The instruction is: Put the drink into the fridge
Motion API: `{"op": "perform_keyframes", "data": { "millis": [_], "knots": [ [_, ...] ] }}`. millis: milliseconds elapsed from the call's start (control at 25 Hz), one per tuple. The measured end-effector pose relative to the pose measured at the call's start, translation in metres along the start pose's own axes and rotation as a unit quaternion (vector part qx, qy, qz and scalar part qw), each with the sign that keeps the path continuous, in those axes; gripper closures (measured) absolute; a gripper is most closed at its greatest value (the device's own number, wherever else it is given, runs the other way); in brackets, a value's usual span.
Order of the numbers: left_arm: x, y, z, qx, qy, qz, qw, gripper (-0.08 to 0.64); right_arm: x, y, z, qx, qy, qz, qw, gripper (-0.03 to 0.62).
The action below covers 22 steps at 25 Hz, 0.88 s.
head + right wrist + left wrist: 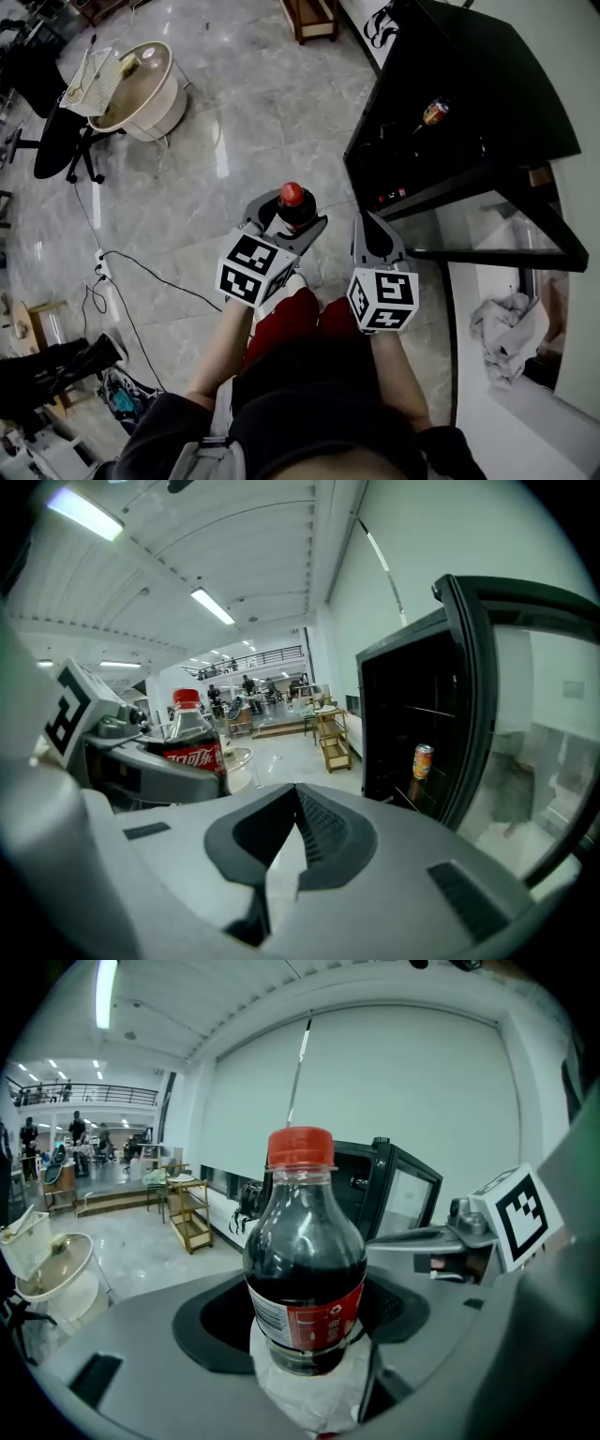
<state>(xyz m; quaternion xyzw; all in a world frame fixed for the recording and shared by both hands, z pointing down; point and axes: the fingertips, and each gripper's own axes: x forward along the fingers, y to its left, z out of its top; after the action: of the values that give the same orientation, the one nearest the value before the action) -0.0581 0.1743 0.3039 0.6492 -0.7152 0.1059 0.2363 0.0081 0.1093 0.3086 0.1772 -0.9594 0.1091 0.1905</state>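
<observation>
**Left gripper clamped on the bottle, fridge open**

Left gripper's jaws press on either side of the bottle's lower body, just under the red label, and hold it upright. The cap is red and the drink is dark (cola, by the look of it). The bottle hangs in the air above the floor, outside the fridge and to the left of its open front.

Right gripper is just beside the left one, on its right. Its jaws are closed together with nothing between them, and they point toward the fridge.

The black fridge stands ahead and to the right, and its glass door is open toward the person. One orange can stands upright on a shelf inside.

Farther left, a cable trails across the pale marbled floor. Beyond it sits a round tub with a wire basket resting on its rim.
</observation>
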Motion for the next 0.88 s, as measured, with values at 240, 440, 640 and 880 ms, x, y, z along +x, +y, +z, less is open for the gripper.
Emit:
{"op": "perform_keyframes", "data": {
  "millis": [240,440,640,880],
  "knots": [
    [0.058,0.006,0.000,0.007,0.020,-0.027,0.9994,0.242,0.025,-0.046,-0.012,0.012,0.015,-0.046,0.999,0.574],
    [0.102,0.007,0.006,0.010,0.026,-0.036,0.9990,0.242,0.042,-0.071,-0.011,0.007,0.019,-0.052,0.998,0.574],
    [0.138,0.002,0.016,0.019,0.028,-0.042,0.9985,0.242,0.053,-0.089,-0.020,0.020,0.026,-0.049,0.998,0.574],
    [0.180,0.009,0.021,0.037,0.036,-0.067,0.9964,0.242,0.074,-0.104,-0.029,0.023,0.029,-0.049,0.998,0.574]
  ]
}}
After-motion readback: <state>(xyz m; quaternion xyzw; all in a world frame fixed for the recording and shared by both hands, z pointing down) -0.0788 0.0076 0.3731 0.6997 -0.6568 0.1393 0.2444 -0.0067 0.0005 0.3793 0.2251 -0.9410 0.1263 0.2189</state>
